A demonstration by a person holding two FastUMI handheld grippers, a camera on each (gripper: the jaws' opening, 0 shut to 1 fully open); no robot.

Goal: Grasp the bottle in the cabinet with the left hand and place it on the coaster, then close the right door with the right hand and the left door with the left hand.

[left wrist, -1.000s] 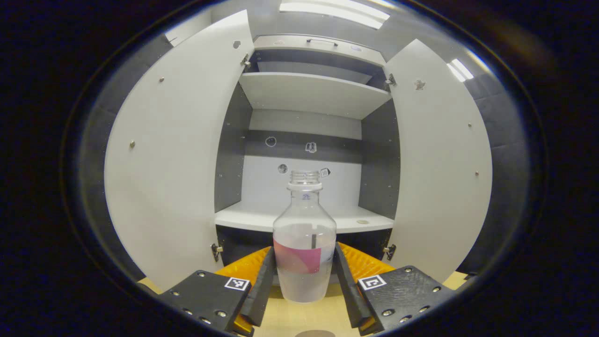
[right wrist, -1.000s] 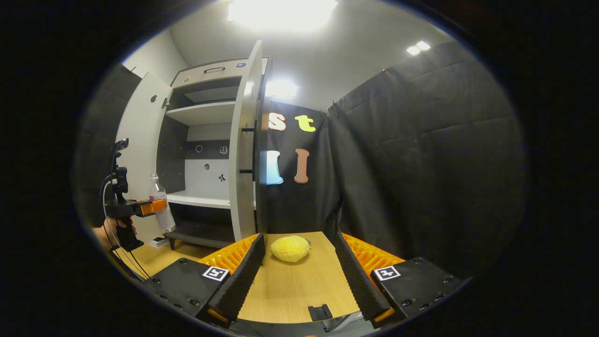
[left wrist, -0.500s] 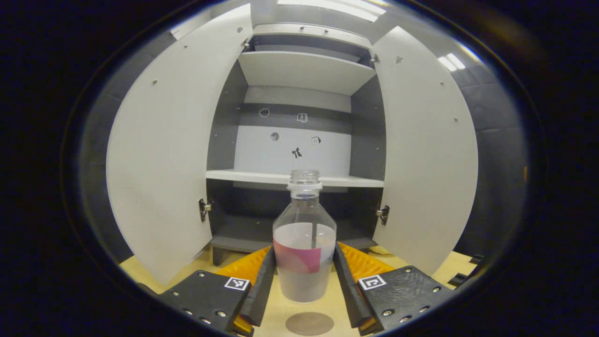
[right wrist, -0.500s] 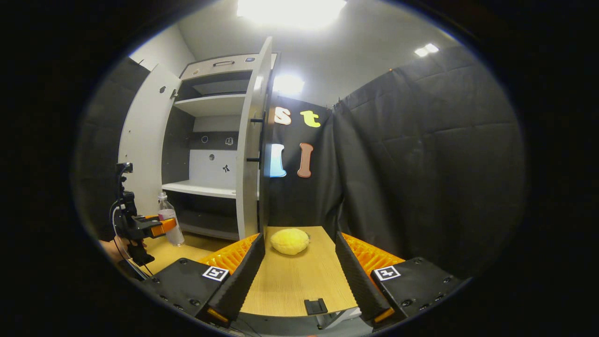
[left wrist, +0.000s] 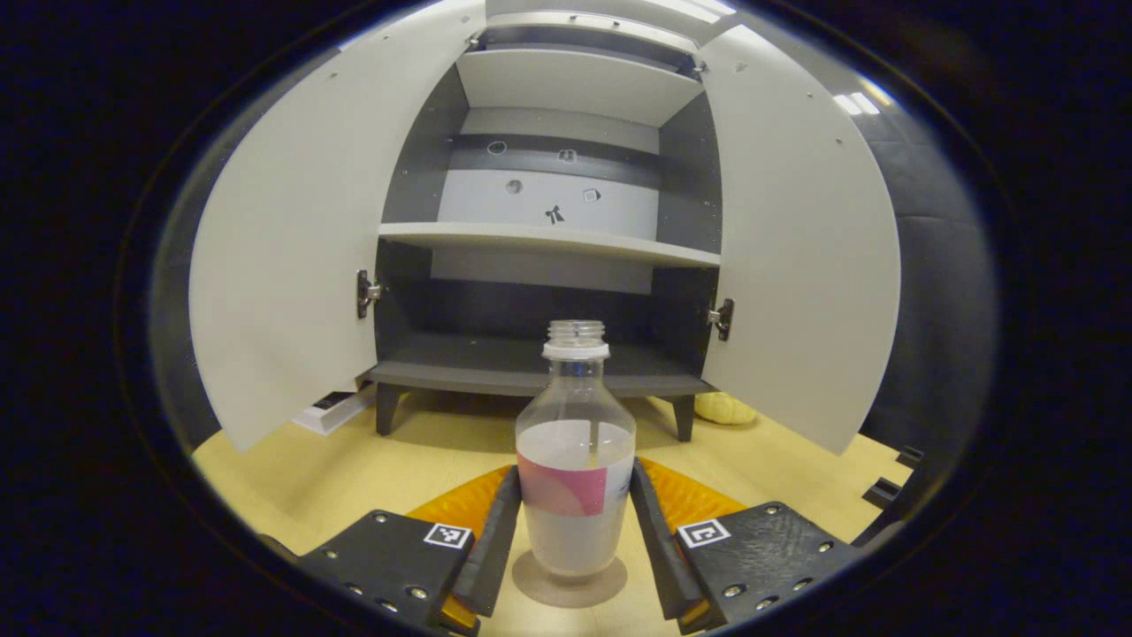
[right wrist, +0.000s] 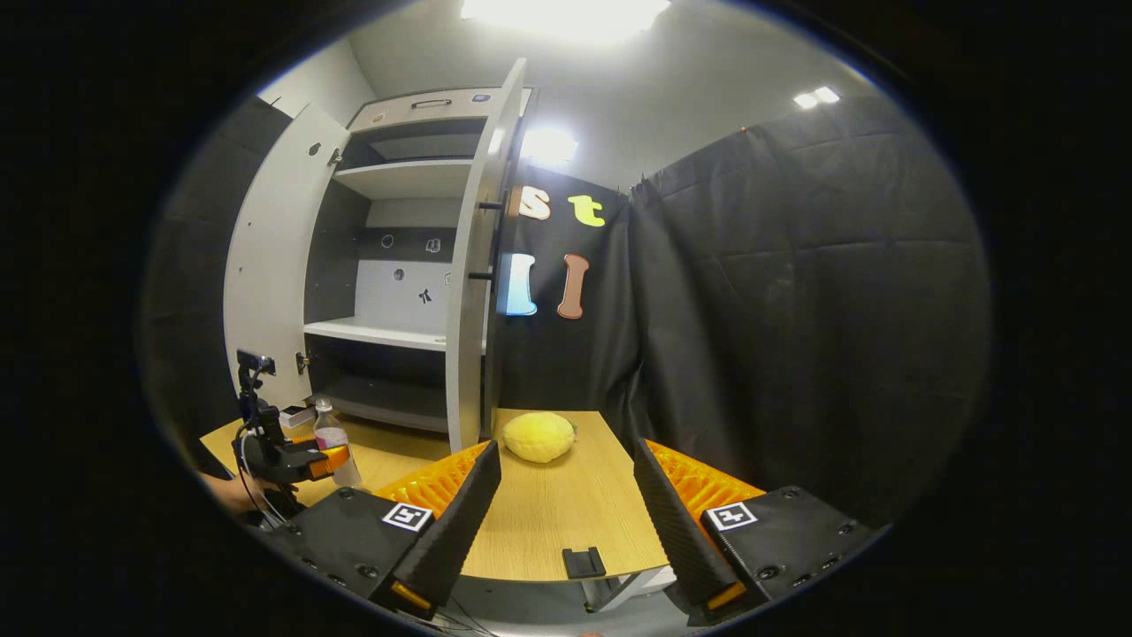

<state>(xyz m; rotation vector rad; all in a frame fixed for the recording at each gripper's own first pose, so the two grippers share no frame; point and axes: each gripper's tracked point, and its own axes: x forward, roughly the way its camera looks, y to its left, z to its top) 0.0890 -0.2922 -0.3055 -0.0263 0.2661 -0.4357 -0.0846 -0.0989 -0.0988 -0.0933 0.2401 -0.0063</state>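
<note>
Your left gripper (left wrist: pixel 573 531) clamps the water bottle (left wrist: pixel 575 478) over the coaster (left wrist: pixel 569 584); right gripper (right wrist: pixel 566 509) wide, empty. Next: release btl.

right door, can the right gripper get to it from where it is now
Probably yes. The right gripper is open and holds nothing, and the right door stands ahead to its left over bare table. The yellow thing lies by the door's foot, beside that path.

**Two handheld tools, matching build**

The left tool (left wrist: pixel 575 566) has black screwed blocks carrying square white markers, over ribbed orange bases. The right tool (right wrist: pixel 566 540) matches. Seen beyond the right tool, the left one trails thin cables.
</note>
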